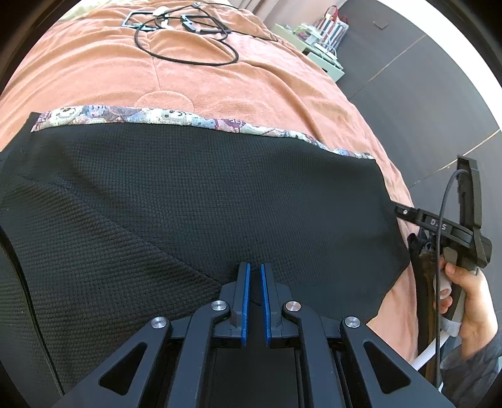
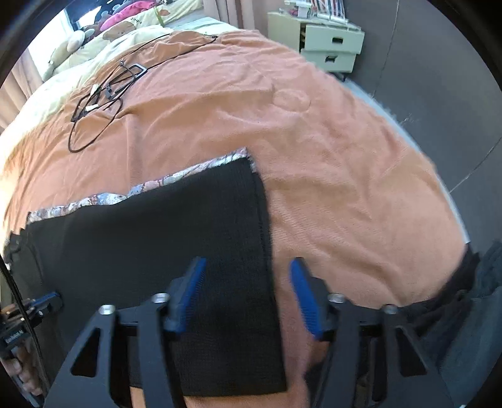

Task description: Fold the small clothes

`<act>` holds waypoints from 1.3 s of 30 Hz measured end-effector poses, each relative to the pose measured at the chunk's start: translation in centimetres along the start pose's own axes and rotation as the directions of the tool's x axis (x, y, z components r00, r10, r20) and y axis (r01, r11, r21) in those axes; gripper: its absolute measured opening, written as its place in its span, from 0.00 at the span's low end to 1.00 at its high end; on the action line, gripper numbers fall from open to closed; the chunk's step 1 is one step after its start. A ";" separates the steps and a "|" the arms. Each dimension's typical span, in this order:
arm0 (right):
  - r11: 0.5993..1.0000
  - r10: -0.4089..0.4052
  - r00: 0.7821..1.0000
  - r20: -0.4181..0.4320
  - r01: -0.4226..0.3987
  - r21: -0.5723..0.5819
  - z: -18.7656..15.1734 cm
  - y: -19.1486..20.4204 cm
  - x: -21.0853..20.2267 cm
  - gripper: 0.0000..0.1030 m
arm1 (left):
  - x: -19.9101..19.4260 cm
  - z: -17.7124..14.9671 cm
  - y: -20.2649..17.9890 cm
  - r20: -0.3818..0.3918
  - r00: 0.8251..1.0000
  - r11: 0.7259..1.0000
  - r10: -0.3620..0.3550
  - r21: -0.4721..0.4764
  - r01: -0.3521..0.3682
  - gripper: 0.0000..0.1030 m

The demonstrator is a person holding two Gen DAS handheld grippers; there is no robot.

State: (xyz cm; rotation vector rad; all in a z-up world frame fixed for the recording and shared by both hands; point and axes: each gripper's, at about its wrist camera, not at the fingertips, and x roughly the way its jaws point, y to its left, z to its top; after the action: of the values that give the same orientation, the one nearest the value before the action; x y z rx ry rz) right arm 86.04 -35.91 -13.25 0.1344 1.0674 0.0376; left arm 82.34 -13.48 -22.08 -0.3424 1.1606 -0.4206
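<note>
A black knit garment point(image 1: 188, 188) with a patterned band point(image 1: 157, 114) along its far edge lies spread on the orange blanket point(image 1: 235, 81). My left gripper point(image 1: 255, 266) is at the garment's near edge. Its blue pads are almost together, the black cloth is pinched between them, and creases run out from the tips. In the right wrist view the same garment point(image 2: 157, 235) ends in a straight right edge. My right gripper point(image 2: 248, 260) stands open astride that edge without pressing the cloth. A person's hand point(image 1: 464, 288) holds the right gripper's handle at the bed's side.
Black cables and small black frames point(image 1: 188, 31) lie on the far part of the blanket. Pillows and plush toys point(image 2: 125, 22) sit at the head of the bed. A pale drawer unit point(image 2: 332, 44) stands on the dark floor point(image 1: 423, 78) beyond the bed's right edge.
</note>
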 end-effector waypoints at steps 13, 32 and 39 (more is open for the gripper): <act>0.994 0.097 0.987 0.131 -0.089 -0.067 0.1 2.1 -7.1 0.00 | 0.0 -0.3 -0.5 0.004 1.000 0.999 -0.027 -0.041 0.027 0.06; 0.960 0.215 0.958 0.190 -0.171 -0.221 -2.7 10.8 -17.5 0.00 | -10.1 -3.0 3.7 0.093 0.995 0.992 0.030 -0.128 -0.018 0.37; 0.944 0.254 0.954 0.161 -0.207 -0.258 -3.3 14.8 -17.1 0.00 | -14.4 -4.9 7.0 0.123 0.990 0.986 0.074 -0.156 -0.055 0.40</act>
State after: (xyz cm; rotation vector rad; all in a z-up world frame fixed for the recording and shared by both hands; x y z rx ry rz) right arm 75.37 -22.53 1.95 0.0444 0.8414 0.3587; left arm 73.94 -0.55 -15.56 -0.4572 1.0774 -0.2497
